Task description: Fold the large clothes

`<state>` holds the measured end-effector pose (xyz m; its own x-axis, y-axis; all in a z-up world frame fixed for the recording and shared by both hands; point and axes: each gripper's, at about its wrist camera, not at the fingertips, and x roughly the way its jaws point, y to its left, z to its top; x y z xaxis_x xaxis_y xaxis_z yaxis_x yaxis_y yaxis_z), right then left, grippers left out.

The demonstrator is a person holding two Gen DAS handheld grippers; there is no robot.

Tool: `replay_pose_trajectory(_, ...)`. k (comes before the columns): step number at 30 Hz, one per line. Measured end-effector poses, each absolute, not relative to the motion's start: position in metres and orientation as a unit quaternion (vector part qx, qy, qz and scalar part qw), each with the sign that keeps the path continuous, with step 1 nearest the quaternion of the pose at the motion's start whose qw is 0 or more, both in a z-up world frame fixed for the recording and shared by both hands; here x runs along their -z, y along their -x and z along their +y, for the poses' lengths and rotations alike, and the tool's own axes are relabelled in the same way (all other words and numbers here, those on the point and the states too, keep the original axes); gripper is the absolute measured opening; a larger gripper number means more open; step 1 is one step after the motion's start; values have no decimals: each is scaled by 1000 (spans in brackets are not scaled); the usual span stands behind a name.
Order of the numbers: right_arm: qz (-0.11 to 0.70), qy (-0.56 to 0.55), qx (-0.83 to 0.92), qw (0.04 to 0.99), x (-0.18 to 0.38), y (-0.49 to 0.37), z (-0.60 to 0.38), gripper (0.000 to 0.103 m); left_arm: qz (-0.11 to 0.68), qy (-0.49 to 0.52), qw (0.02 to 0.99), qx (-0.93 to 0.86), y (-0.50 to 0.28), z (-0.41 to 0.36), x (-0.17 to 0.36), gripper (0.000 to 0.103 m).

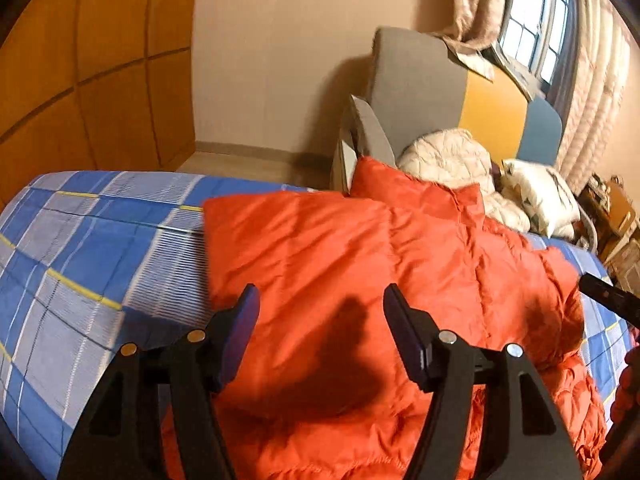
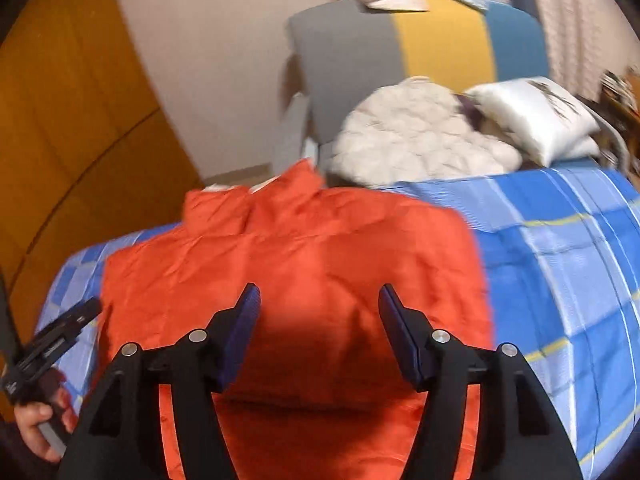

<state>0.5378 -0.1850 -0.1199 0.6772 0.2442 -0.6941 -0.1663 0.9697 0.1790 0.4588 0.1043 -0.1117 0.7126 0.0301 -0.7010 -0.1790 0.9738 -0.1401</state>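
left gripper (image 1: 320,308) hanging over orange puffer jacket (image 1: 360,260), jaws apart, nothing between them. jacket spread on blue plaid bedsheet (image 1: 80,248). cream quilted jacket (image 1: 452,160) plus white pillow (image 1: 540,196) up around 1 o'clock, against grey-yellow-blue headboard (image 1: 460,92). right gripper (image 1: 612,300) tip poking in at 3 o'clock. window (image 1: 536,24) top right.

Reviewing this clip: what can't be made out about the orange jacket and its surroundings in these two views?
- Orange jacket near hem: both views, hidden behind the gripper fingers and cut off by the bottom edge.
- Jacket's underside folds: both views, covered by its top layer.
- Pillow print: right wrist view, motion-blurred.
- Shelf clutter: left wrist view, too small, at the edge.
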Motion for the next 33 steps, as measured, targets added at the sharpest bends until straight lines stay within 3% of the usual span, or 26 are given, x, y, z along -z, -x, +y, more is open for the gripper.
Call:
replay_pose_trajectory(17, 457, -24, -88, 885, 193, -593, -170, 61, 430, 79, 898, -49, -496, 99, 166, 66)
replay_pose_trajectory(22, 463, -35, -82, 882, 181, -584, -172, 63, 406, 68, 909, -58, -466, 96, 140, 65)
replay_pose_trajectory(28, 439, -61, -92, 892, 158, -541, -187, 75, 347, 49, 935, -53, -402, 92, 96, 72)
replay_pose_trajectory(33, 446, -88, -103, 885, 156, -497, -205, 76, 319, 51, 945, -44, -346, 92, 73, 78)
